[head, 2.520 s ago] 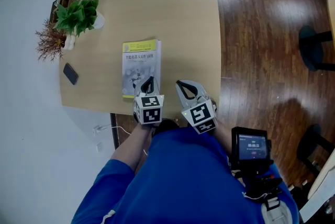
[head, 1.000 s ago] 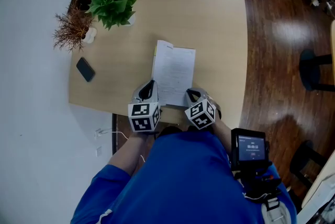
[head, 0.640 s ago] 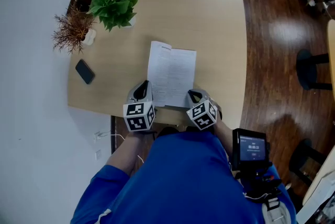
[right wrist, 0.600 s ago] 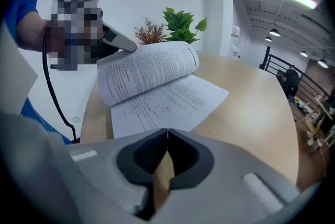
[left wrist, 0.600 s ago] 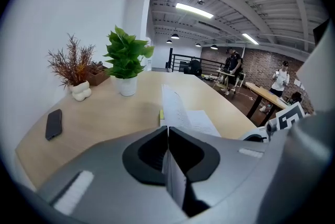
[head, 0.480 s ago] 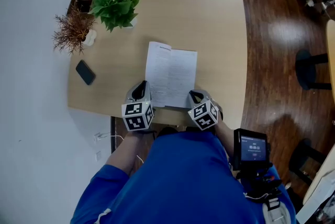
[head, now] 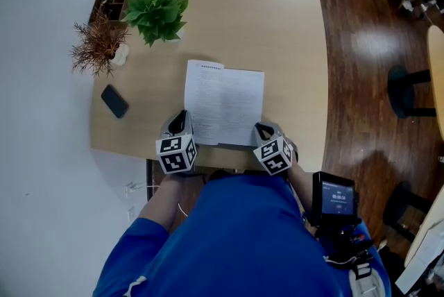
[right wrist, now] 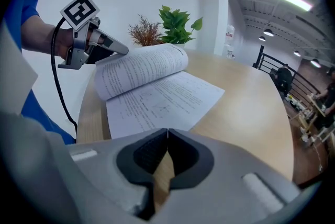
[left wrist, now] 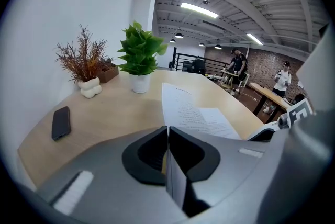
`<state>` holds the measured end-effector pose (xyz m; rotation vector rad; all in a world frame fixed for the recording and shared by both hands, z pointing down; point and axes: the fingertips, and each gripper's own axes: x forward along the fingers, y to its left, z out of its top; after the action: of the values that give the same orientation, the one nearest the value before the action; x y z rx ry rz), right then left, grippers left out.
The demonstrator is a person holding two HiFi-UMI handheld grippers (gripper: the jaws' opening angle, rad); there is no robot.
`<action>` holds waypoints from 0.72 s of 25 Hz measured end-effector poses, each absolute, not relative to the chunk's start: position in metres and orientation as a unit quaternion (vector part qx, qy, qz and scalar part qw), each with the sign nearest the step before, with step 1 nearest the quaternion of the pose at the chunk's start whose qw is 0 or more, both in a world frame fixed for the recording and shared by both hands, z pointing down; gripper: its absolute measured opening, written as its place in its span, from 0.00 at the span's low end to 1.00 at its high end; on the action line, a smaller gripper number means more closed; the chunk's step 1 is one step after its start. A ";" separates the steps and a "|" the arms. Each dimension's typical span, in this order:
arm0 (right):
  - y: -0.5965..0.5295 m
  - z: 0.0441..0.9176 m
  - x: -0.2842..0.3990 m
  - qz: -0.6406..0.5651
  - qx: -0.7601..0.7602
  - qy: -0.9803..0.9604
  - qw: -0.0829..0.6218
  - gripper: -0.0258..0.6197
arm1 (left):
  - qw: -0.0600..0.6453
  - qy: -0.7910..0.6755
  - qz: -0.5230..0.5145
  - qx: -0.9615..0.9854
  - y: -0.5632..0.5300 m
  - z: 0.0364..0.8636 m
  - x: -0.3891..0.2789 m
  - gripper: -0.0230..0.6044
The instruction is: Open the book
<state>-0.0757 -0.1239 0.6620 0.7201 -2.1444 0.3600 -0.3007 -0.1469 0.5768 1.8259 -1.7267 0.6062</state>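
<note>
The book (head: 223, 106) lies open on the wooden table (head: 291, 32), its white printed pages facing up. My left gripper (head: 179, 121) is at the book's near left corner, shut on a thin bundle of leaves. In the right gripper view that bundle (right wrist: 140, 65) arches up off the book, held at its corner by the left gripper (right wrist: 112, 47). In the left gripper view a thin sheet edge runs between the closed jaws (left wrist: 167, 130). My right gripper (head: 263, 129) sits shut at the near right corner, its tips (right wrist: 167, 134) just short of the flat page (right wrist: 157, 98).
A green potted plant (head: 161, 11), a dried plant in a white pot (head: 97, 47), a small box (head: 107, 1) and a black phone (head: 114, 100) sit on the table's left side. Dark wood floor with stools (head: 409, 80) lies to the right.
The book was closed with its cover up; now it lies open. My left gripper has carried the lifted pages leftward and slightly down. The right gripper has stayed at the near right corner.
</note>
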 end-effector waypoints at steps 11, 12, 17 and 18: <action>-0.125 0.663 -0.076 0.138 0.306 -0.841 0.424 0.05 | 0.281 -0.641 0.236 0.673 -0.148 0.595 -0.333 0.07; -0.125 0.663 -0.076 0.137 0.307 -0.840 0.425 0.05 | 0.283 -0.641 0.238 0.672 -0.148 0.597 -0.336 0.07; -0.125 0.665 -0.078 0.138 0.309 -0.837 0.430 0.05 | 0.292 -0.643 0.244 0.664 -0.145 0.609 -0.351 0.07; -0.125 0.665 -0.078 0.138 0.311 -0.836 0.430 0.05 | 0.293 -0.644 0.246 0.663 -0.145 0.611 -0.353 0.07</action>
<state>-0.0780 -0.1246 0.6650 0.7750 -2.0858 0.3439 -0.3535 -0.1451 0.6110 1.7653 -1.7145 0.6539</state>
